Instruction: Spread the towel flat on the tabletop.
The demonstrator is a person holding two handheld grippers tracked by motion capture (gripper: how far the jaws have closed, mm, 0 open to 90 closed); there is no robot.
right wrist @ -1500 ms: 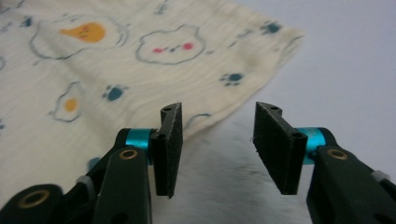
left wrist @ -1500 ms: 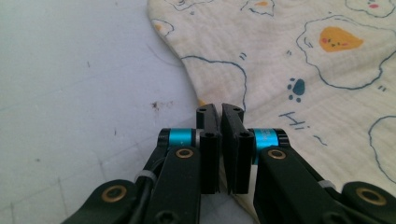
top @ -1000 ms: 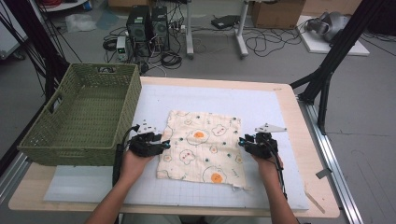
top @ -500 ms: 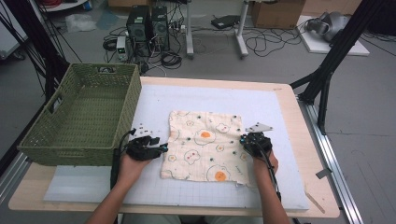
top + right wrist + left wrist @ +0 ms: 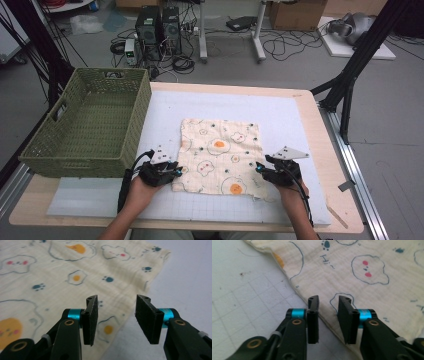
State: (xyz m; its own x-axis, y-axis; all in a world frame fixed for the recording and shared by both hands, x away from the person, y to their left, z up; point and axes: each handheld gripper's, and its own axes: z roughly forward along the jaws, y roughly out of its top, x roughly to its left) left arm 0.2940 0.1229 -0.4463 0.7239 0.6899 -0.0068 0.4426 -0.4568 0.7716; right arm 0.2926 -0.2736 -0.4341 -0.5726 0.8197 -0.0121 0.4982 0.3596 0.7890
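Both grippers are working the near corners of the printed cloth (image 5: pixel 220 157), which is lying flat on the surface just ahead of them: the left gripper (image 5: pixel 328 305) jaws have just been closing and are standing a narrow gap apart astride the cloth's hem, not pinching yet. The right gripper (image 5: pixel 116 305) jaws have just been opening, spread wide over the other edge. I'd be dropping each lower jaw under the hem before squeezing, so both corners are lifting together.

Crinkly matt printed cloth (image 5: pixel 220 155) on smooth gridded mat (image 5: pixel 300 120), wood-look table (image 5: pixel 330 145) w/ woven plastic basket (image 5: pixel 90 125)
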